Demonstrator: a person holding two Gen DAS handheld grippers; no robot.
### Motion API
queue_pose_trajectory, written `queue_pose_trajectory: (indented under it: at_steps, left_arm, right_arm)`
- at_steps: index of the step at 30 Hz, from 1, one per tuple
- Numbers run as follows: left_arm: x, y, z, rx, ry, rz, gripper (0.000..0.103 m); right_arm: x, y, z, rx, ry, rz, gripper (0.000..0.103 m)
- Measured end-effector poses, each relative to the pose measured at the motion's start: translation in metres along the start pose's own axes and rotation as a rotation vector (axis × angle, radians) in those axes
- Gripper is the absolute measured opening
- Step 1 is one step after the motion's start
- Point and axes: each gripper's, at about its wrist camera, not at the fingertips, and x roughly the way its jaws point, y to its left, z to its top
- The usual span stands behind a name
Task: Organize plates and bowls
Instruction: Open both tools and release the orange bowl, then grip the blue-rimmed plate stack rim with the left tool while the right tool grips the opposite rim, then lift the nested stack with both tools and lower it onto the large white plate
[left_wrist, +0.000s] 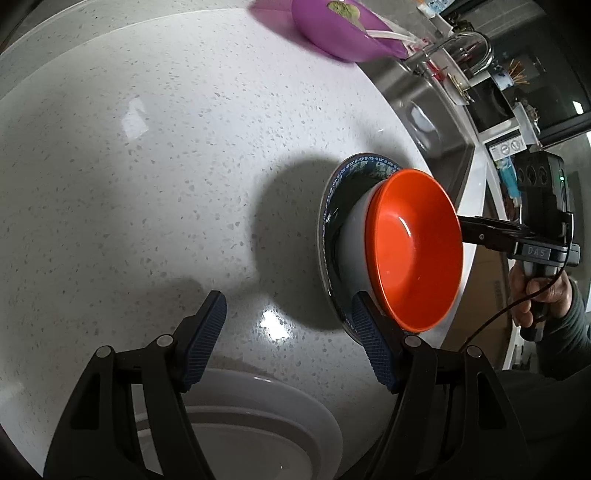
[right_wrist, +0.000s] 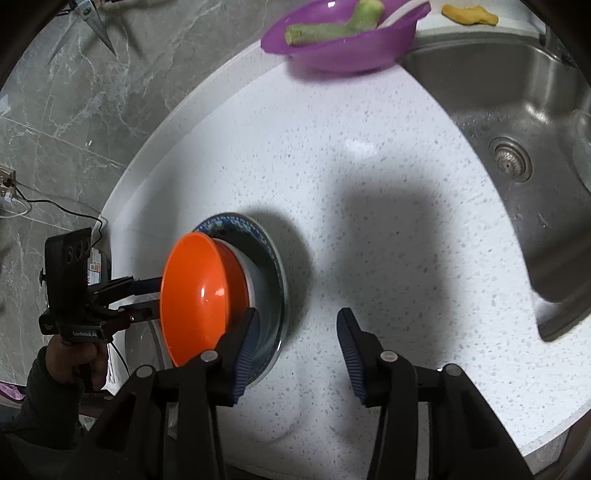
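Orange-lined bowl (left_wrist: 413, 247) sits on blue-rimmed plate (left_wrist: 334, 192); left gripper (left_wrist: 288, 332) and right gripper (right_wrist: 295, 347) both open, empty.

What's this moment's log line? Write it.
orange bowl: on blue plate | left gripper: jaws open, empty | right gripper: jaws open, empty

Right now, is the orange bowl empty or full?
Empty: the orange bowl shows only its bare glossy inside, in both views.
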Motion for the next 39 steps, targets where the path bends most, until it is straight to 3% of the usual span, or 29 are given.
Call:
queue_pose_trajectory:
  at_steps: [6, 11, 16, 21, 27, 39]
  left_arm:
    - [0.01, -0.002, -0.001, -0.004, 0.006, 0.015, 0.067]
    - [0.02, -0.011, 0.003, 0.003, 0.007, 0.007, 0.056]
    - [0.016, -0.016, 0.009, 0.007, -0.019, -0.008, 0.034]
    - [0.015, -0.022, 0.013, -0.002, -0.033, -0.023, 0.02]
    - [0.012, -0.023, 0.015, -0.005, -0.042, -0.04, 0.009]
    - [0.009, -0.02, 0.011, -0.048, -0.075, -0.013, 0.007]
  right_arm:
    - [0.014, 0.0, 0.001, 0.0, 0.027, 0.003, 0.04]
    - [0.021, -0.003, -0.001, 0.003, 0.036, 0.004, 0.039]
    - [0.022, -0.005, -0.001, -0.008, 0.005, 0.03, 0.038]
    - [0.022, -0.005, 0.002, -0.034, -0.011, 0.105, 0.013]
    - [0.023, -0.006, 0.003, -0.037, -0.016, 0.147, 0.012]
    - [0.021, -0.004, 0.005, -0.051, -0.02, 0.149, 0.012]
